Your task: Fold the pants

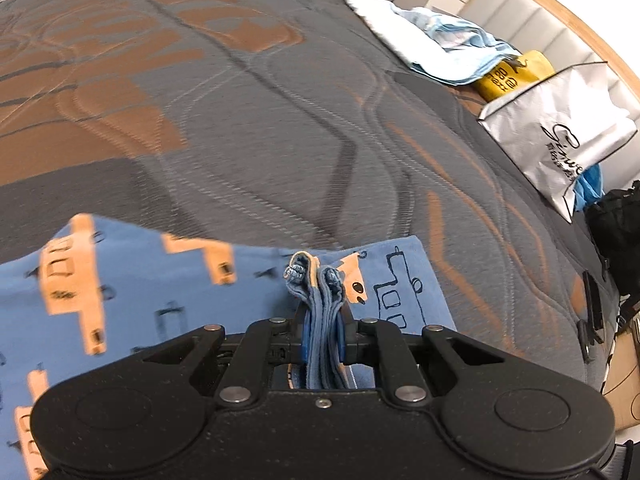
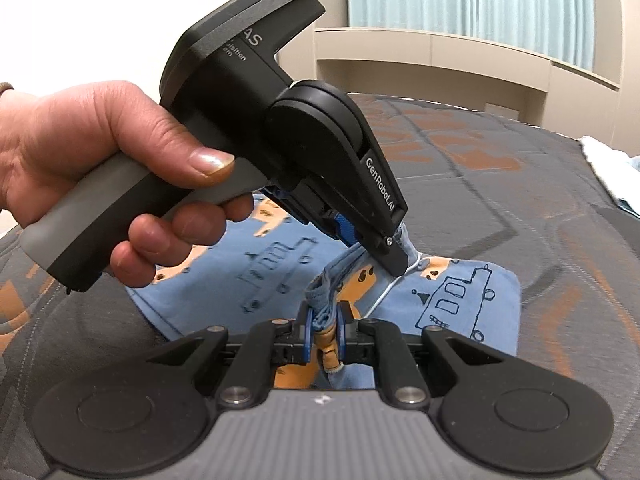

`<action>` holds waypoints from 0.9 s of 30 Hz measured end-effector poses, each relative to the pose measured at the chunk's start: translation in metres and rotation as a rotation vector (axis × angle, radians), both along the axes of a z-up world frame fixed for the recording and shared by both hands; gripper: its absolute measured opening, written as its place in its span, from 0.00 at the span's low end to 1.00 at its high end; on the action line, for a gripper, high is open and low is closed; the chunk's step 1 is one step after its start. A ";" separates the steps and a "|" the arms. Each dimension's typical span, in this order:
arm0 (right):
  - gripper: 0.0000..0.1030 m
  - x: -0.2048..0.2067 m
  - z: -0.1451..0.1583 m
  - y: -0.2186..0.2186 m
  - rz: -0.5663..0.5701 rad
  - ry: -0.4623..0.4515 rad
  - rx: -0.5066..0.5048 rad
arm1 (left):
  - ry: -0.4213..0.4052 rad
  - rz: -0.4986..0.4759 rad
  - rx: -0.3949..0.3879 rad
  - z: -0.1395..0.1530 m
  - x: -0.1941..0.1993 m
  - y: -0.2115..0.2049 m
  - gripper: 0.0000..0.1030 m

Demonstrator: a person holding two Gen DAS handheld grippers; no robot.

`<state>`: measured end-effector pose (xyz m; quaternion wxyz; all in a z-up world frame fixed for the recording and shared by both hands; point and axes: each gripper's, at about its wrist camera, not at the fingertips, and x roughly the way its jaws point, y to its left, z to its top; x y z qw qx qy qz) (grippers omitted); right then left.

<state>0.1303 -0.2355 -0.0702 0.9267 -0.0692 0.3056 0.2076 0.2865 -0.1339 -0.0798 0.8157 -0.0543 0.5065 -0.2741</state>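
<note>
Blue pants (image 1: pixel 132 292) printed with orange and outlined vehicles lie on a grey and orange quilted bed. In the left wrist view my left gripper (image 1: pixel 323 336) is shut on a bunched fold of the pants' edge, which sticks up between the pads. In the right wrist view my right gripper (image 2: pixel 323 330) is shut on another bunch of the same blue pants (image 2: pixel 460 300). Just ahead of it, a hand (image 2: pixel 100 152) holds the left gripper (image 2: pixel 394 258), which pinches the cloth a short way beyond, lifting it off the bed.
The bed cover (image 1: pixel 260 120) stretches ahead. At its far right lie a pile of white and light blue cloth (image 1: pixel 436 44), a yellow packet (image 1: pixel 512 76), a white paper bag (image 1: pixel 560 132) and a black bag (image 1: pixel 616 232). A curtained window (image 2: pixel 468 0) and ledge stand behind the bed.
</note>
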 end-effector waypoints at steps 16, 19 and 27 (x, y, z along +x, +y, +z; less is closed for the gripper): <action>0.13 0.018 -0.022 0.043 0.066 0.058 -0.015 | 0.021 0.070 -0.008 -0.014 -0.003 0.052 0.14; 0.13 0.029 -0.026 0.042 0.062 0.070 -0.014 | 0.021 0.075 0.004 -0.019 -0.002 0.054 0.21; 0.18 0.037 -0.028 0.036 0.060 0.089 0.003 | -0.008 0.084 0.044 -0.020 -0.004 0.053 0.31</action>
